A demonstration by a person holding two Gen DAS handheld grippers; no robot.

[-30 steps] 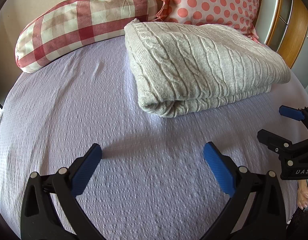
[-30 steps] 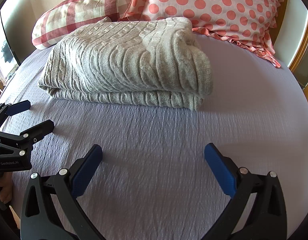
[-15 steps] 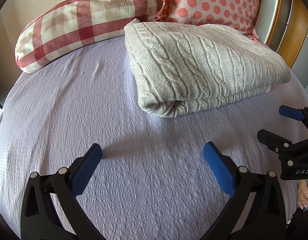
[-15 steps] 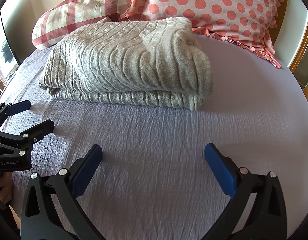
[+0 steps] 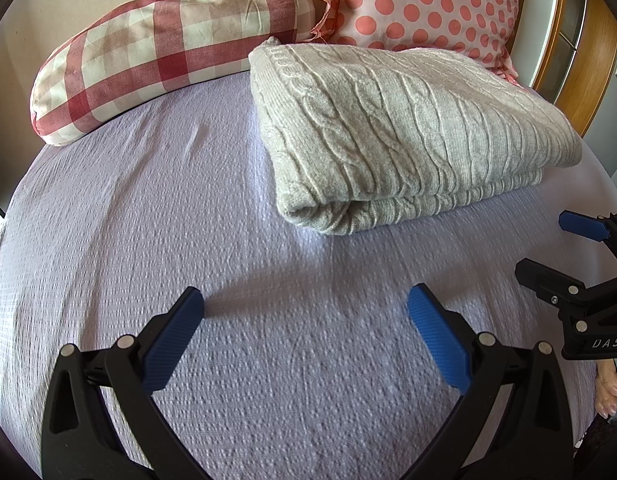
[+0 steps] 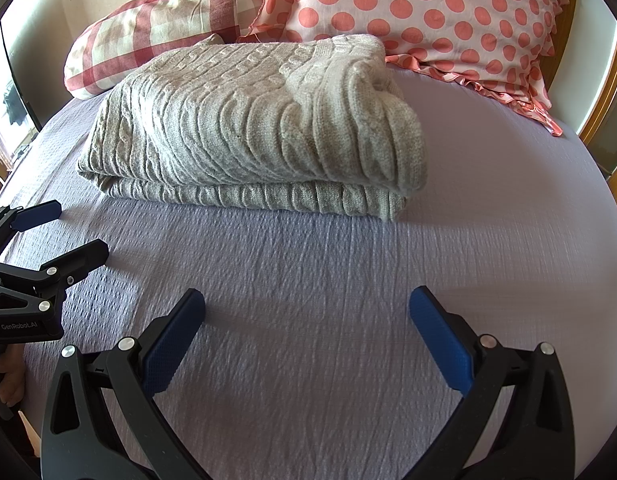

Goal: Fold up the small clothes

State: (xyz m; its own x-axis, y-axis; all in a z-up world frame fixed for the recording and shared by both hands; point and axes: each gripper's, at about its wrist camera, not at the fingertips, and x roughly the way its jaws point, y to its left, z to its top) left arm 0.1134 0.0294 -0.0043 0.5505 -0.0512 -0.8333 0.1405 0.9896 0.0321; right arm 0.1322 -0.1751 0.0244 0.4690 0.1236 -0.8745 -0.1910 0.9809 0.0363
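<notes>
Left tongs (image 5: pixel 306 318) and right tongs (image 6: pixel 307 318) both gape apart, gripping nothing. The folded sweater (image 6: pixel 256 128) lies on the bed (image 6: pixel 308 264) ahead of both.

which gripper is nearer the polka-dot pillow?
Right. The right gripper sits below the sweater, pillow straight beyond; the left gripper is farther left.

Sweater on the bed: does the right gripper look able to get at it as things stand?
Probably yes. The right gripper is open and faces the folded sweater, with only bare bedsheet between them. The left gripper sits off to the side, apart.
</notes>
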